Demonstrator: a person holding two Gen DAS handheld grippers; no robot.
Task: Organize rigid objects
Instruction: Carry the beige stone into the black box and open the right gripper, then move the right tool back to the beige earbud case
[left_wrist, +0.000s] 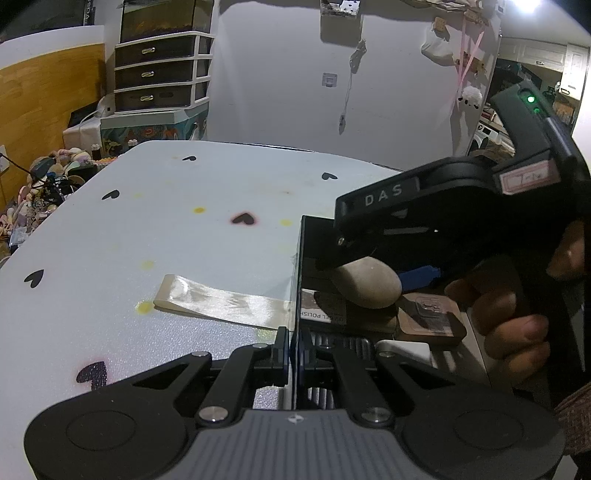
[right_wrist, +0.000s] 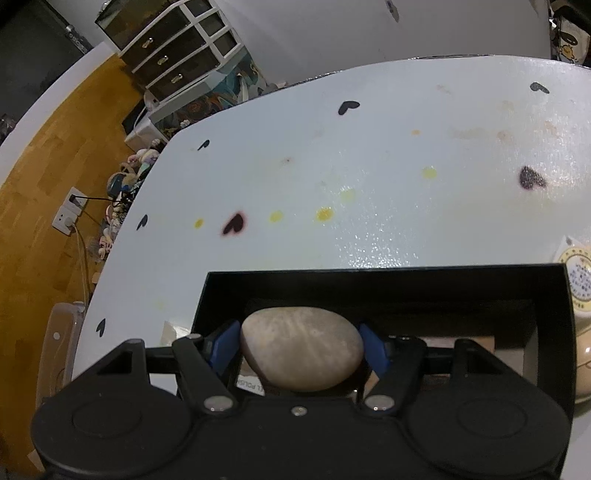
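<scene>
A smooth beige stone (right_wrist: 301, 349) sits between the blue pads of my right gripper (right_wrist: 299, 347), which is shut on it over the open black box (right_wrist: 384, 284). In the left wrist view the same stone (left_wrist: 369, 282) hangs inside the box under the right gripper (left_wrist: 332, 264). My left gripper (left_wrist: 293, 354) is shut on the box's thin left wall (left_wrist: 298, 266). Inside the box lie a brown wooden block (left_wrist: 430, 317) and a card printed "POLISH" (left_wrist: 323, 314).
The box stands on a white table (right_wrist: 369, 166) with black heart marks and yellow spots. A strip of clear tape (left_wrist: 221, 301) lies left of the box. A round labelled container (right_wrist: 580, 280) stands at the right. Drawers and clutter are beyond the table's left edge.
</scene>
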